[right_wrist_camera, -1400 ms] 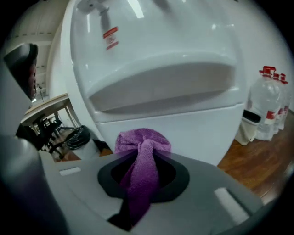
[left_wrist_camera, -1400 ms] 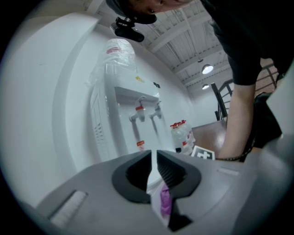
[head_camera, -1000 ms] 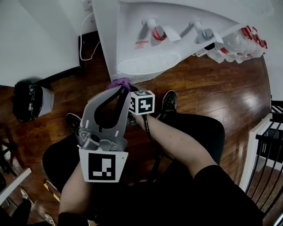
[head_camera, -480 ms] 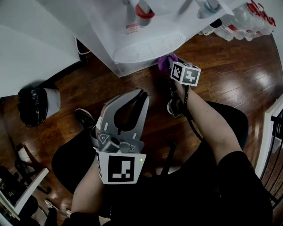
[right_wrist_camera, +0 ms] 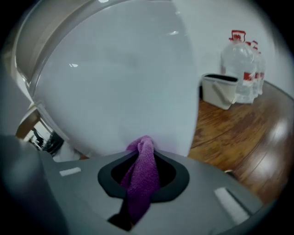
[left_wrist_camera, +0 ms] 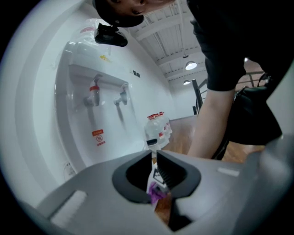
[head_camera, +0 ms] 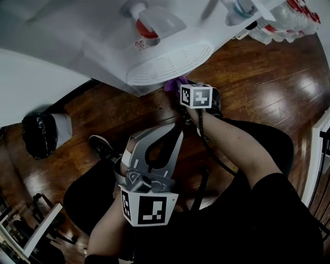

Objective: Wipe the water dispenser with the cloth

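The white water dispenser fills the top of the head view, with a red tap, a blue tap and a round drip tray. My right gripper is shut on a purple cloth and holds it against the dispenser's front just below the tray. In the right gripper view the cloth bunches between the jaws, pressed to the white panel. My left gripper hangs shut and empty over the person's lap, pointing at the dispenser.
A black-bagged bin stands on the wood floor at the left. Several water bottles and a white bucket sit right of the dispenser. The person's legs and shoes lie below the grippers. A black railing edges the right.
The right gripper has carried the cloth along the dispenser's front, from the lower left corner to under the drip tray. The left gripper has sunk lower and closer to the body.
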Action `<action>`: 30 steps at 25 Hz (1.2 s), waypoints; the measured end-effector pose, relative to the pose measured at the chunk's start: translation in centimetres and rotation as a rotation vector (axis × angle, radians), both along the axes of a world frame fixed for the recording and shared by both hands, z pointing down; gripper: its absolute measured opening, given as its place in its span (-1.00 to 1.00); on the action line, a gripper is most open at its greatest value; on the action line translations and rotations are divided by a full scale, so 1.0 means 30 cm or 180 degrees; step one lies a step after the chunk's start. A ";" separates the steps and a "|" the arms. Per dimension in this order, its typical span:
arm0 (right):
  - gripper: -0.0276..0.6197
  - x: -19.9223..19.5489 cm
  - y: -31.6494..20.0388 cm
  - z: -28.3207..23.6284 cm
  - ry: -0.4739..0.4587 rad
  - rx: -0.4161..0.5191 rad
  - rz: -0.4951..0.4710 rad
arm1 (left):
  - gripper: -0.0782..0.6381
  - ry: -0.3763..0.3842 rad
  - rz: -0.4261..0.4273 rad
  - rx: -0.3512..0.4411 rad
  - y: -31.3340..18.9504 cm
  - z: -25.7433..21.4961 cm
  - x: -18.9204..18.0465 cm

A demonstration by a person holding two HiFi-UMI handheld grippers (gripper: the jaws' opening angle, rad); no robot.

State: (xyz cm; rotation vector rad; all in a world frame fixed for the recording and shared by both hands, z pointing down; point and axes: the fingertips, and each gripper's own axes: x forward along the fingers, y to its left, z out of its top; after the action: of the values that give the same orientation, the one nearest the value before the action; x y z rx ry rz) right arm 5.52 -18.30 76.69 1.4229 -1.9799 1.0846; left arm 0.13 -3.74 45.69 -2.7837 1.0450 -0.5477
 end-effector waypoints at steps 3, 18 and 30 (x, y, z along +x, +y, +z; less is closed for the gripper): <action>-0.75 -0.363 0.070 -0.019 -0.0622 -0.0056 -0.0229 | -0.63 -0.0034 -0.0027 -0.0023 0.013 0.010 -0.018; -0.75 0.166 -0.083 0.256 0.0407 -0.0054 -0.0054 | -0.63 -0.0137 -0.0070 -0.0271 0.063 0.054 -0.071; -0.76 0.149 -0.051 0.328 -0.0056 -0.0243 0.0978 | -0.63 -0.0104 -0.0119 -0.0318 0.079 0.057 -0.102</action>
State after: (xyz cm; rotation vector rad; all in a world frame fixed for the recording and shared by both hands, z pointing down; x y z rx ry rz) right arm 9.98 -19.82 86.51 1.7194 -1.7478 1.2911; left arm -2.93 -1.37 47.41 -2.8350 1.0941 -0.6655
